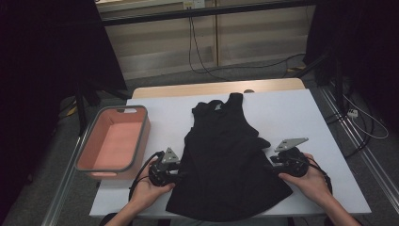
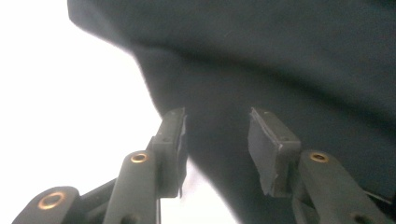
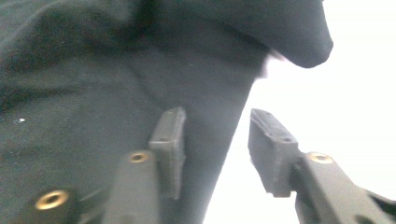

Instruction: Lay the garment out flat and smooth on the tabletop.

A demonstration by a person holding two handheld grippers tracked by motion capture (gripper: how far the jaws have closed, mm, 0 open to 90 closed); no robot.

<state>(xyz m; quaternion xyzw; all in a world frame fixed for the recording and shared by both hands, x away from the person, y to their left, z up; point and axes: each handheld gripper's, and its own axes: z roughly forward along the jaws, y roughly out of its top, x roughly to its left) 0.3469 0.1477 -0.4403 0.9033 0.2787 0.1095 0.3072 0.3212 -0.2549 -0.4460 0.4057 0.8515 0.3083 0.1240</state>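
Table (image 1: 324,155) first: its white top carries a black sleeveless garment (image 1: 226,160) spread flat in the middle, neck toward the far edge and hem at the near edge in front of you. Left of it, on the table's left edge, sits a pink basket (image 1: 141,136) with a grey rim, well apart from the cloth.

You have your left hand-held gripper (image 1: 180,173) at the garment's left side edge and your right hand-held gripper (image 1: 271,163) at its right side edge, both low on the body. In the left gripper view the jaws stand apart with the cloth's edge (image 2: 196,121) running between them, pads not pressing on it. The right gripper view shows the same: jaws released, the side edge (image 3: 233,126) lying in the gap.

This looks like the start of a fold, with both sides being lined up for a pinch. Your next move likely calls for pushing each gripper a little further over the edge, then closing on it, so that you catch both layers rather than the top one alone.

From above, the fingertips merge with the dark fabric, so you cannot tell how far under the cloth they reach. The hem's near corners blend into shadow too.
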